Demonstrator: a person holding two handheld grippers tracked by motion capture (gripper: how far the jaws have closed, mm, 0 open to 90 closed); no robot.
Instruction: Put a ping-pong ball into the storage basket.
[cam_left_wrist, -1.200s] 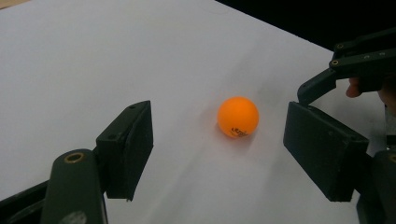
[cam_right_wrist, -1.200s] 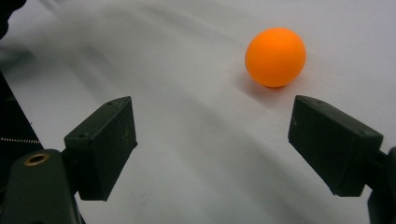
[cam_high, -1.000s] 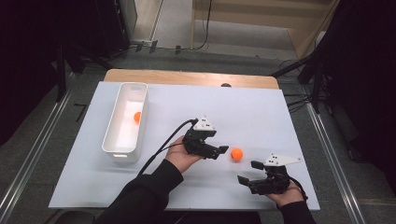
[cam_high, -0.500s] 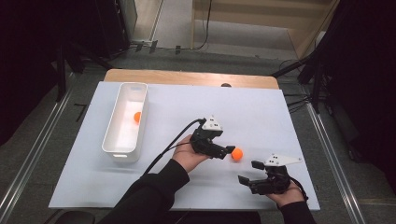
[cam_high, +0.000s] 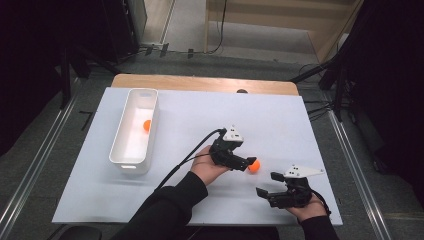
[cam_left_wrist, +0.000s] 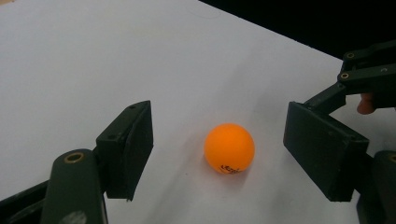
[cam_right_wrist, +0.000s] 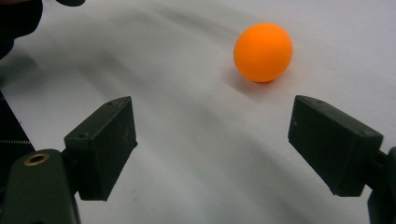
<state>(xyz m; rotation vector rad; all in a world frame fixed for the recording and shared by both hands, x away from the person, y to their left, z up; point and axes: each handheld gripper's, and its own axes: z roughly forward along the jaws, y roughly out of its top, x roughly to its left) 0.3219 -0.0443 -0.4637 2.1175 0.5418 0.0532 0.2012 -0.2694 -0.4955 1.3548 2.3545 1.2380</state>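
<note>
Moved in on the orange ball over the last second: left gripper now up against it in the high view, where a second ago a clear stretch of white tabletop lay between the two. Seen along the left gripper itself, jaws spread wide, nothing gripped, the ball resting on the table between them, somewhat nearer the right-hand pad than the left and touching neither. Means the approach looks finished and the closing squeeze is what remains; worth centring a little first, since a light round ball struck by one pad ahead of the other would likely roll out forward. Right gripper parked nearer the person, about where it was a second ago, jaws likewise apart and empty; from the right gripper view the ball lies ahead of the tips and off toward the right-hand pad, well outside the gap, so no part in this pickup. Off to the left of the left gripper and farther out, well apart, a white bin with a second orange ball already lying inside. Judging from that, probably the next one bound for the same bin, with the carry across the table not yet begun.
</note>
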